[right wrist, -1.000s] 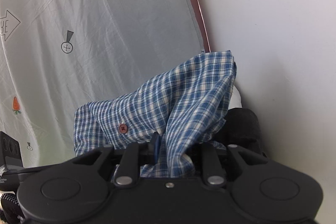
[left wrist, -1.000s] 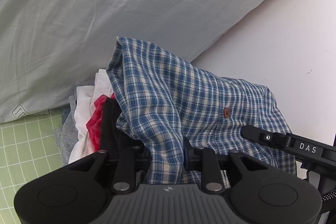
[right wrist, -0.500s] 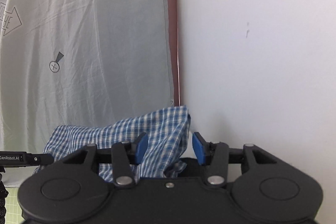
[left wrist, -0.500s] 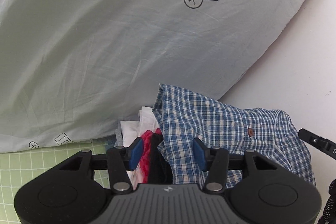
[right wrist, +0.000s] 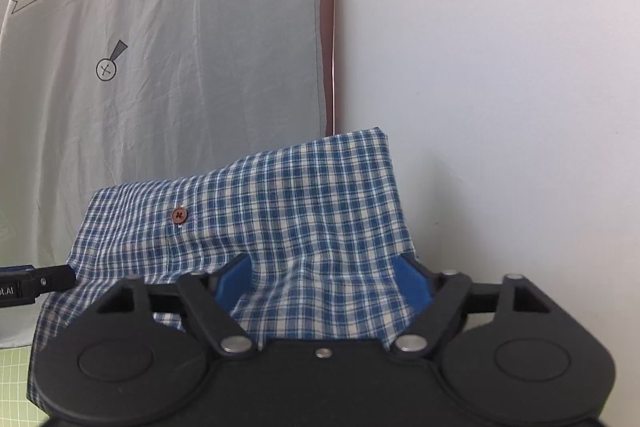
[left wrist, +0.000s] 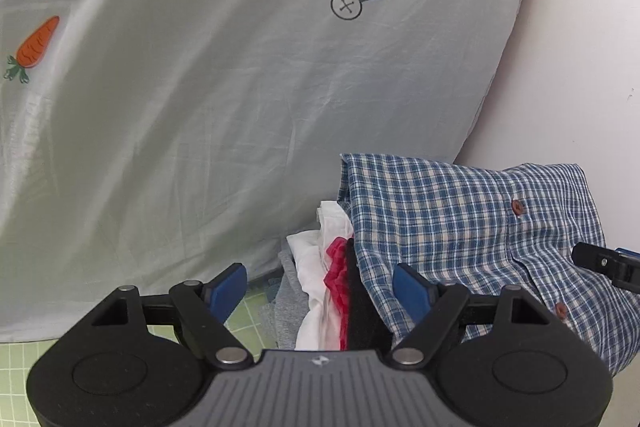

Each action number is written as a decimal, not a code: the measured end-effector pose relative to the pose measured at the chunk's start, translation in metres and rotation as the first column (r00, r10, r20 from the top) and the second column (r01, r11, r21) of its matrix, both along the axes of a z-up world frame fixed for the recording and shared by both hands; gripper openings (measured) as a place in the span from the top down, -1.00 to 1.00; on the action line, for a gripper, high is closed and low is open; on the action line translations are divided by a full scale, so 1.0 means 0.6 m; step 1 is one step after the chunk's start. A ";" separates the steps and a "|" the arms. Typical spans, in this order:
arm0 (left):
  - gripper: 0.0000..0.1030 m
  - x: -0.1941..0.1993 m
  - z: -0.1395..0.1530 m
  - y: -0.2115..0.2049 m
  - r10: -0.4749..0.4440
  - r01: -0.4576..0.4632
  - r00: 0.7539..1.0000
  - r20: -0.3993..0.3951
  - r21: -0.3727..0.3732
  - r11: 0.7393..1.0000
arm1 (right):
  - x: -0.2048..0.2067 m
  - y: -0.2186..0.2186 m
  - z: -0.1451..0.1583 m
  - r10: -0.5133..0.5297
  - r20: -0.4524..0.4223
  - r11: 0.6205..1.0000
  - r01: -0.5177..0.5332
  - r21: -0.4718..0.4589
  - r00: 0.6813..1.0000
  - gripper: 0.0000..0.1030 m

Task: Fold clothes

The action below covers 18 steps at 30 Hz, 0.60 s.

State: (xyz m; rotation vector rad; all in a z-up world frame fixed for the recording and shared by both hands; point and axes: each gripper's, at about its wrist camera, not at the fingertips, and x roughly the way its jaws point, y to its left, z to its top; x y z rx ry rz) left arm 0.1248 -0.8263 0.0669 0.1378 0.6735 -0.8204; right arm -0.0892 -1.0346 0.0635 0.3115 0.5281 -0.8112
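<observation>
Left wrist view: we look forward over the left claw [left wrist: 318, 287], low and close, at the pile's left edge, sheet [left wrist: 240, 87] behind. Right wrist view: we look over the right claw [right wrist: 324, 283], nearer, facing the wall [right wrist: 500, 87]. Shared by both: plaid shirt [left wrist: 460, 227] [right wrist: 280, 211], sheet [right wrist: 180, 47], wall [left wrist: 580, 67], and each other's claw tip.

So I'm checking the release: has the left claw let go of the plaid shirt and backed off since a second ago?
Yes. The left claw is open and has pulled back; the plaid shirt lies lower against the gray sheet.
</observation>
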 end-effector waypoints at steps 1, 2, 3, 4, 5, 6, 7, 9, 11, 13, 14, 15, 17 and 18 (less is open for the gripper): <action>-0.70 -0.015 0.008 0.023 0.008 -0.007 1.000 0.009 -0.024 1.000 | -0.008 0.014 0.006 0.000 0.005 1.000 0.000 -0.012 1.000 -0.83; -0.79 -0.031 0.016 0.047 0.016 -0.015 1.000 0.015 -0.052 0.999 | -0.017 0.030 0.009 0.001 0.007 1.000 -0.001 -0.019 1.000 -0.87; -0.83 -0.044 0.020 0.066 0.025 -0.023 0.999 0.025 -0.072 0.997 | -0.026 0.046 0.013 0.002 0.008 1.000 -0.002 -0.026 1.000 -0.95; -0.91 -0.062 0.025 0.088 0.039 -0.034 0.998 0.050 -0.093 0.995 | -0.036 0.063 0.015 0.004 0.015 1.000 -0.004 -0.029 1.000 -0.97; -0.98 -0.081 0.031 0.110 0.053 -0.044 0.995 0.078 -0.115 0.992 | -0.047 0.080 0.016 0.007 0.024 0.999 -0.006 -0.032 1.000 -0.98; -1.00 -0.098 0.027 0.127 0.060 -0.049 0.994 0.092 -0.119 0.992 | -0.058 0.098 0.015 0.009 0.031 0.999 -0.008 -0.031 0.999 -0.98; -1.00 -0.114 0.022 0.143 0.065 -0.052 0.993 0.102 -0.121 0.991 | -0.068 0.116 0.015 0.011 0.038 1.000 -0.010 -0.028 0.999 -0.99; -1.00 -0.147 0.012 0.175 0.075 -0.059 0.989 0.124 -0.124 0.991 | -0.085 0.153 0.011 0.014 0.047 1.000 -0.013 -0.022 0.999 -0.99; -1.00 -0.180 0.003 0.206 0.084 -0.066 0.986 0.145 -0.127 0.990 | -0.100 0.198 -0.003 0.013 0.062 1.000 -0.012 -0.019 0.998 -0.99; -1.00 -0.213 -0.007 0.238 0.094 -0.073 0.981 0.167 -0.131 0.989 | -0.111 0.250 -0.028 0.020 0.098 1.000 -0.018 -0.025 0.995 -0.99; -1.00 -0.230 -0.012 0.254 0.099 -0.076 0.979 0.177 -0.132 0.988 | -0.122 0.271 -0.035 0.024 0.105 0.999 -0.022 -0.027 0.994 -0.99; -1.00 -0.247 -0.017 0.270 0.104 -0.079 0.977 0.188 -0.134 0.988 | -0.134 0.291 -0.039 0.028 0.107 0.999 -0.025 -0.028 0.994 -0.99; -1.00 -0.280 -0.027 0.302 0.114 -0.086 0.971 0.209 -0.138 0.987 | -0.158 0.330 -0.049 0.035 0.113 0.999 -0.032 -0.031 0.993 -0.99; -1.00 -0.296 -0.032 0.318 0.119 -0.089 0.968 0.220 -0.140 0.986 | -0.170 0.349 -0.054 0.039 0.115 0.999 -0.035 -0.033 0.993 -0.99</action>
